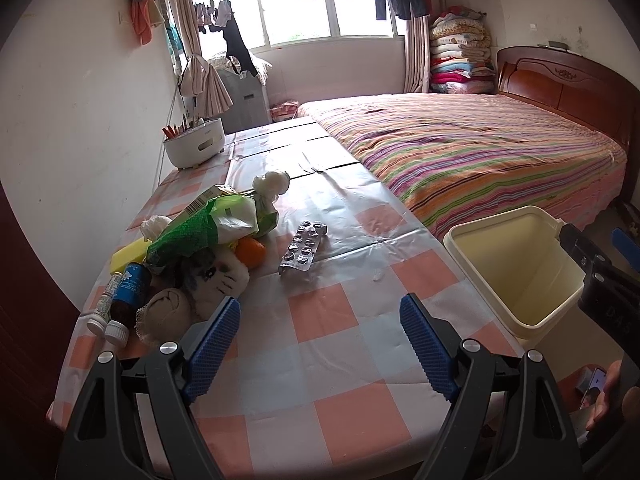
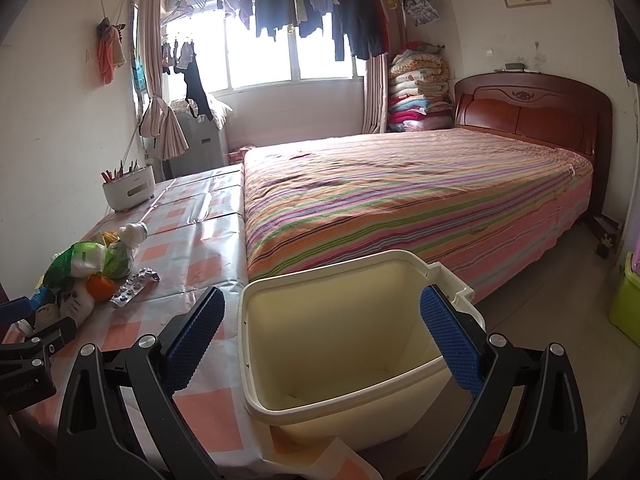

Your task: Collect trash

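Observation:
A trash pile sits on the left of the checked tablecloth: a green and white plastic bag, a silver blister pack, an orange, a cat plush, a brown bottle, a yellow sponge and a tissue ball. My left gripper is open with nothing in it, low over the cloth just right of the pile. A cream bin stands at the table's right edge. My right gripper is open, and its fingers straddle the bin's mouth from above.
A white scrap lies on the cloth near the bin. At the back left is a white pencil holder. A striped bed runs along the table's far right side. A hand holding a phone is at the lower right. A green box stands on the floor.

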Available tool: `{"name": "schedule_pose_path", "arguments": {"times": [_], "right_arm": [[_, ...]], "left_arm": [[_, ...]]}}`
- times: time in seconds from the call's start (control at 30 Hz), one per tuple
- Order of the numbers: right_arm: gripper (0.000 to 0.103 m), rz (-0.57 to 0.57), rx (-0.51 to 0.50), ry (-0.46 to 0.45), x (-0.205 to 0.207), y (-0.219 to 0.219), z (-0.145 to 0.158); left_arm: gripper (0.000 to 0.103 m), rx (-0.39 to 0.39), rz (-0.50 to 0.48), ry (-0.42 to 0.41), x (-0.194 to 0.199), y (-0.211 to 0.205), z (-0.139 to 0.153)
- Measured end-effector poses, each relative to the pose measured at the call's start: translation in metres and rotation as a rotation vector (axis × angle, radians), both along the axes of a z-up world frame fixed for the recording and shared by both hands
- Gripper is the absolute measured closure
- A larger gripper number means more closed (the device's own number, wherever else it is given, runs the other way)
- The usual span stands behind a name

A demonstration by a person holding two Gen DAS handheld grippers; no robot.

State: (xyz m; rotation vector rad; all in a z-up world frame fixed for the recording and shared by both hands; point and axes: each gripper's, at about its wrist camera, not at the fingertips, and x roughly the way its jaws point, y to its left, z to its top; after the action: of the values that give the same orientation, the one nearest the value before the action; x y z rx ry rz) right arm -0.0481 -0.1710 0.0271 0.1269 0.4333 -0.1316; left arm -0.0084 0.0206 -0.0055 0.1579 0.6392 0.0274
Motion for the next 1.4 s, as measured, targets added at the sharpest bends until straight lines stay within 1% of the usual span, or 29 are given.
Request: {"name": "schedule_pose_path", "arguments": {"times": [0.53,1.4], "right_arm": [[0.006,0.006,-0.002,0.006,0.004,0.004,0.000],[0.006,0.015,-0.016,0.011,0.007,0.015,0.000]], "left_arm": [[0.023,0.006,0.000,0.013,0.002,0.001,-0.002],[0.023,-0.010,0.014,-0.007,0.000,0.016,-0.002]]}}
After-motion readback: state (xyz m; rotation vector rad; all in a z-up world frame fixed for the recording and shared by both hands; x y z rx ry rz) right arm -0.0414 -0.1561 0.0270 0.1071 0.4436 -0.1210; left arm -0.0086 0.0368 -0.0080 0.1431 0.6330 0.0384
